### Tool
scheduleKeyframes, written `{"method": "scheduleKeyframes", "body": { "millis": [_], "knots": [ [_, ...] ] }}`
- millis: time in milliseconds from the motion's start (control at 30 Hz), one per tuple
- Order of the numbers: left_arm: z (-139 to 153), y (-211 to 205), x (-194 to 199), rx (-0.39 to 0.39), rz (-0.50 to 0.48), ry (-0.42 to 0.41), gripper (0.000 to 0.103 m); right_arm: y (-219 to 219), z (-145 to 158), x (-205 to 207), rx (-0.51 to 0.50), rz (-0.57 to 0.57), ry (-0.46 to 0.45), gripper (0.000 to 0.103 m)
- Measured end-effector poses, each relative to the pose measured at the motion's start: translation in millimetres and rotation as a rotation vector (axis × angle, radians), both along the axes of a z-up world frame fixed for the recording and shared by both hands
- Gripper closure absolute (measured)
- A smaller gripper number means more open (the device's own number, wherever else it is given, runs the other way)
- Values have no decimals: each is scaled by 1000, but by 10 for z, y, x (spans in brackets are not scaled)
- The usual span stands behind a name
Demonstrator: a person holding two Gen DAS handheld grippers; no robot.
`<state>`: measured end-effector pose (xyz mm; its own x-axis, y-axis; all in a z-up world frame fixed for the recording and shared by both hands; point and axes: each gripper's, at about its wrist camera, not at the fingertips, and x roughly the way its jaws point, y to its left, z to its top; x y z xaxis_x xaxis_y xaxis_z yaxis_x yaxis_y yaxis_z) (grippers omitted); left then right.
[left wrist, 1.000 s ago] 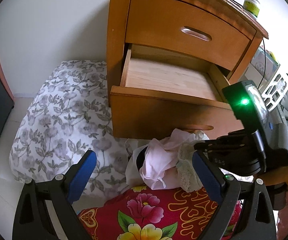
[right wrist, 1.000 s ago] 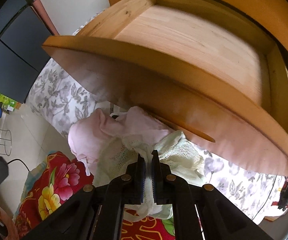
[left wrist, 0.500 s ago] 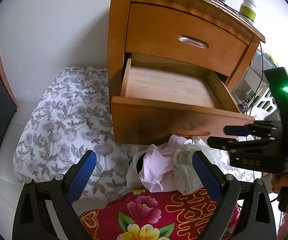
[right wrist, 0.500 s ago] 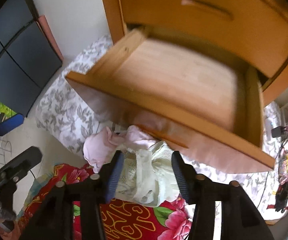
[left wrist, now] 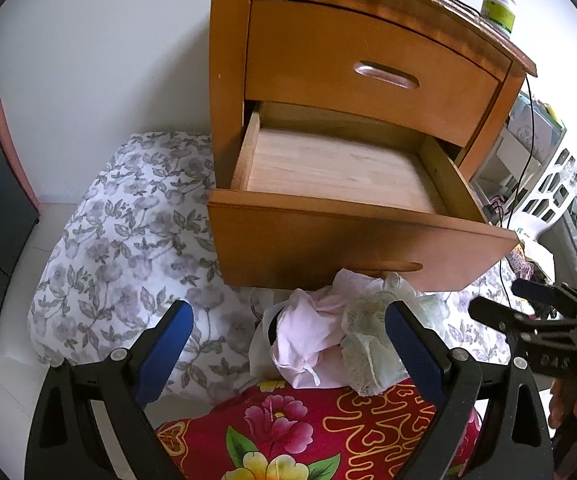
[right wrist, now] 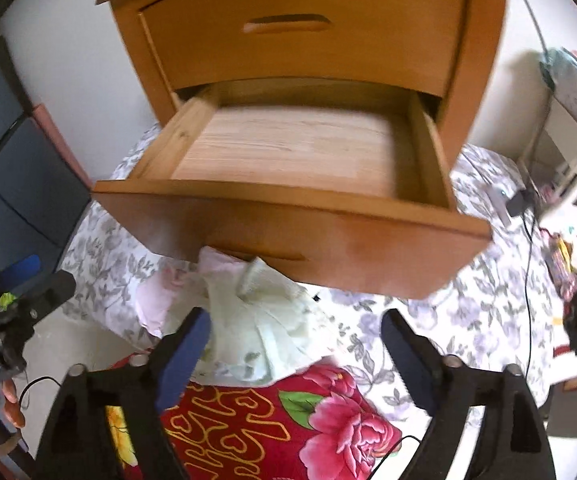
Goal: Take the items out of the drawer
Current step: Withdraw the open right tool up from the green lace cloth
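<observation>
Right tongs (right wrist: 294,344) gape above pale lace garment (right wrist: 264,320).

the nightstand (left wrist: 368,60) is glossy varnished wood; its open drawer (right wrist: 288,152) has a matt bare-wood floor; the pink garment (left wrist: 308,332) is soft cloth.

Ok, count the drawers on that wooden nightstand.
2: the upper drawer is shut; the lower drawer below it is pulled out, its inside bare. No more show.
</observation>
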<state>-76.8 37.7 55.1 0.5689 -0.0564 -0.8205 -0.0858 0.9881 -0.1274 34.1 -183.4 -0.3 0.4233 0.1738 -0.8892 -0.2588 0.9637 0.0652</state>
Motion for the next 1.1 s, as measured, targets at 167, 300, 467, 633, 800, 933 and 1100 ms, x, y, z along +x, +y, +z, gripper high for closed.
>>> {"method": "scheduleKeyframes", "body": {
  "millis": [167,300,467,633,800,933,1100],
  "knots": [
    [-73,-91,41,7,-9,19,6,-113,-51,-61,14,-34,-10,0],
    [-117,-129,70,29,1,32,6,-182,-51,-97,16,-56,-26,0],
    [-146,-158,98,30,-1,34,6,-201,-40,-132,17,-64,-47,0],
    [-164,-209,109,52,-6,38,6,-251,-13,-134,30,-93,-64,0],
    [-131,-218,138,86,9,25,6,-278,25,-133,26,-106,-84,0],
    [-101,-221,153,103,16,17,6,-288,50,-134,20,-111,-97,0],
    [-82,-226,168,112,19,9,6,-277,59,-127,18,-109,-103,0]
  ]
}}
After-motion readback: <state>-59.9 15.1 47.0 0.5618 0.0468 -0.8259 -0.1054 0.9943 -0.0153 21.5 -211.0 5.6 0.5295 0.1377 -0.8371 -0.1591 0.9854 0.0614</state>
